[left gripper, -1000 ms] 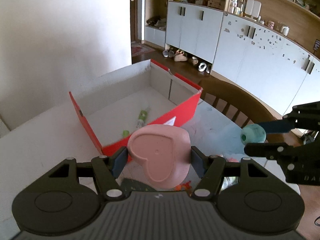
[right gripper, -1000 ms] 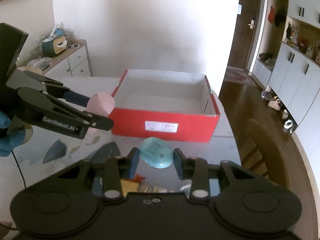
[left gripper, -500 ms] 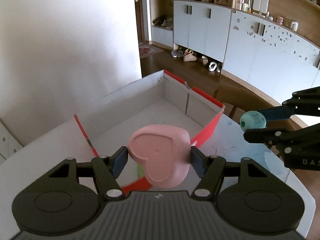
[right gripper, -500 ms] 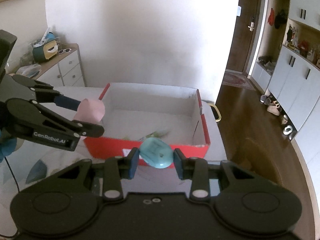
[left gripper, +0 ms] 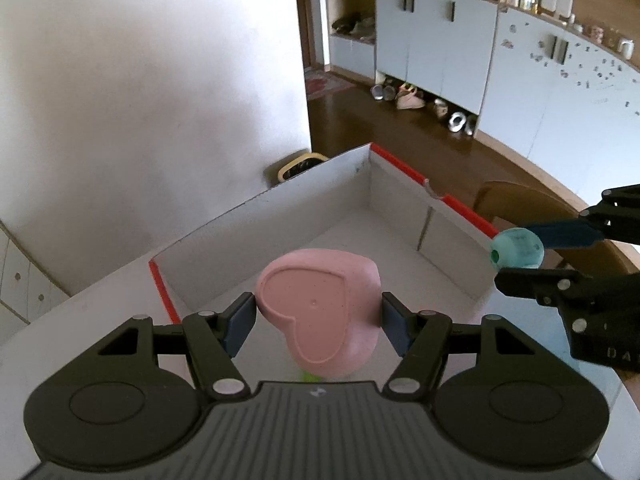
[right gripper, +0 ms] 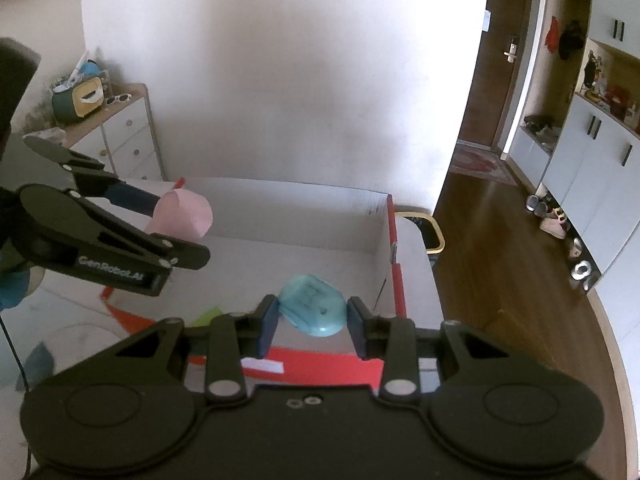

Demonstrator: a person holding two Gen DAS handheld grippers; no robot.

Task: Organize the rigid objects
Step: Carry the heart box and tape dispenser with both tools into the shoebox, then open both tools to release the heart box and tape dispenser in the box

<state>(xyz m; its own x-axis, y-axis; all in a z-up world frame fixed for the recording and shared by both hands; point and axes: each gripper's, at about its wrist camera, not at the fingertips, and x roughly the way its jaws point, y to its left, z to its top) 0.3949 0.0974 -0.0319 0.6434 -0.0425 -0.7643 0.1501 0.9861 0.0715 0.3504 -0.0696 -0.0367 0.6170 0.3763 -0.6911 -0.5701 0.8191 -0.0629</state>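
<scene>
My left gripper point(left gripper: 318, 316) is clamped on the pink heart-shaped dish point(left gripper: 320, 308), both pads pressed on its sides, its flat heart face towards the camera. The dish hangs over the inside of the red cardboard box point(left gripper: 404, 208), near the box's near-left corner. Something small and green point(left gripper: 310, 377) peeks out under the dish; can't tell what it is.

My right gripper point(right gripper: 312, 320) is closed on the teal egg-shaped toy point(right gripper: 310, 305), pads tight on both sides. The toy sits above the box's near wall, towards the near-right corner of the red cardboard box point(right gripper: 394, 248). A white label point(right gripper: 262, 365) shows on the red outer face of that wall, below the toy.

In the left wrist view the toy point(left gripper: 516, 247) in my right gripper point(left gripper: 520, 256) is level with the box's right wall, just outside or over its rim; can't tell which. In the right wrist view the dish point(right gripper: 184, 216) in my left gripper point(right gripper: 176, 228) is over the box's left side.

The box stands on the white tabletop point(left gripper: 80, 312). Both held things are clear of the box floor and well apart from each other.
</scene>
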